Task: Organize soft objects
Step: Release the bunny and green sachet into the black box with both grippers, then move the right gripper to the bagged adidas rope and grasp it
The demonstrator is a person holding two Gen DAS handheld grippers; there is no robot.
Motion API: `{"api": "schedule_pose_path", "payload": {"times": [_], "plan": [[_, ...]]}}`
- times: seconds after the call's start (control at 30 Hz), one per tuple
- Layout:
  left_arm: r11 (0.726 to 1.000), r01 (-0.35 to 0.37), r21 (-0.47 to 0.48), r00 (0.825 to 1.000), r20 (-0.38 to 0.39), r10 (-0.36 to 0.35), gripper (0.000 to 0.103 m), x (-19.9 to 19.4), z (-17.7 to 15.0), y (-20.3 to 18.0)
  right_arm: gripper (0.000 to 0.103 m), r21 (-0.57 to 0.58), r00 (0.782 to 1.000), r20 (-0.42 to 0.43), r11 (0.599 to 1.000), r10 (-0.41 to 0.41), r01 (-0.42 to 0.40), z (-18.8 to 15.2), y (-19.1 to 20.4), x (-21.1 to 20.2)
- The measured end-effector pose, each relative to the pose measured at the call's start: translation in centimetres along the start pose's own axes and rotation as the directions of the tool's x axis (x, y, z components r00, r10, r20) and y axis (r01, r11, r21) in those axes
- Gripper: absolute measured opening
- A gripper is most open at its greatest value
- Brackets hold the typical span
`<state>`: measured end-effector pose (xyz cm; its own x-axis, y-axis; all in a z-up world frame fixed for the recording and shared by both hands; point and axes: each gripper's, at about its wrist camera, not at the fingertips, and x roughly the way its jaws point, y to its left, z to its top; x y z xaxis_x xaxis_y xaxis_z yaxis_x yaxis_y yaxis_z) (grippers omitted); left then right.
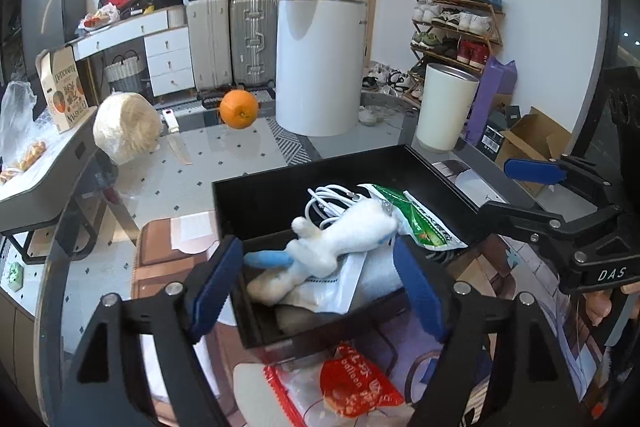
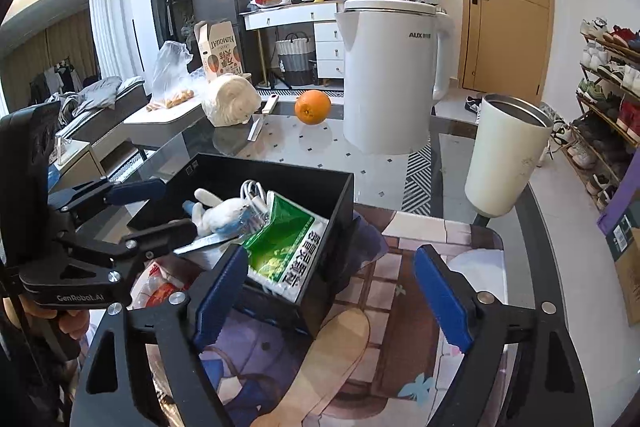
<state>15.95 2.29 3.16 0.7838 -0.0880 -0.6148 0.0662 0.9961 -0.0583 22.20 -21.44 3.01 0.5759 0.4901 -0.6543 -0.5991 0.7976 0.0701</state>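
Plush bunny (image 1: 344, 239), white with blue ears, lying on top of the pile inside the black box (image 1: 256, 199), lower middle of the left wrist frame. Left tongs (image 1: 316, 291) spread wide apart, empty, one pad outside the box's near wall, the other over its contents. Right tongs (image 2: 332, 299) also apart and empty, straddling the box's near right corner in the right wrist frame.

Likely risks: a pad catching the box wall and shoving or tipping the whole box on the glass counter (image 1: 224, 163); closing on the white cable (image 1: 326, 201) or the green packet (image 1: 420, 223) along with the bunny, both touching it; squeezing only an ear and dropping the toy.

Box contents: bunny, coiled white cable, green packet, a white plastic pouch (image 1: 340, 287), something pale beneath, not identifiable. Outside the box, close by: a red snack bag (image 1: 356, 387).
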Motion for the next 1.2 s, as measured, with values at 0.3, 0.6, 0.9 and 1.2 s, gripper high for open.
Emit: {"api": "schedule_pose_path", "payload": {"times": [0.3,0.6,0.9,1.2], "plan": [[0.999,-0.021,-0.047,0.999,0.043,0.023,0.103,-2.7,-1.2,0.5,0.102,0.007,1.0,-0.023,1.0,0.021,-0.021,-1.8,0.8,-1.1],[0.995,-0.057,-0.08,0.997,0.047,0.061,0.103,-4.8,-3.3,0.4,0.102,-0.046,0.998,-0.052,0.998,0.034,-0.036,-4.0,2.9,-2.2],[0.994,-0.082,-0.073,0.994,0.066,0.087,0.103,-7.2,-5.1,-0.4,0.102,-0.064,0.997,-0.063,0.996,0.053,-0.057,-5.6,4.1,-3.7],[0.988,-0.139,-0.069,0.988,0.065,0.143,0.103,-8.0,-6.6,-1.2,0.102,-0.104,0.995,-0.059,0.991,0.082,-0.088,-6.3,5.0,-4.8]]}}
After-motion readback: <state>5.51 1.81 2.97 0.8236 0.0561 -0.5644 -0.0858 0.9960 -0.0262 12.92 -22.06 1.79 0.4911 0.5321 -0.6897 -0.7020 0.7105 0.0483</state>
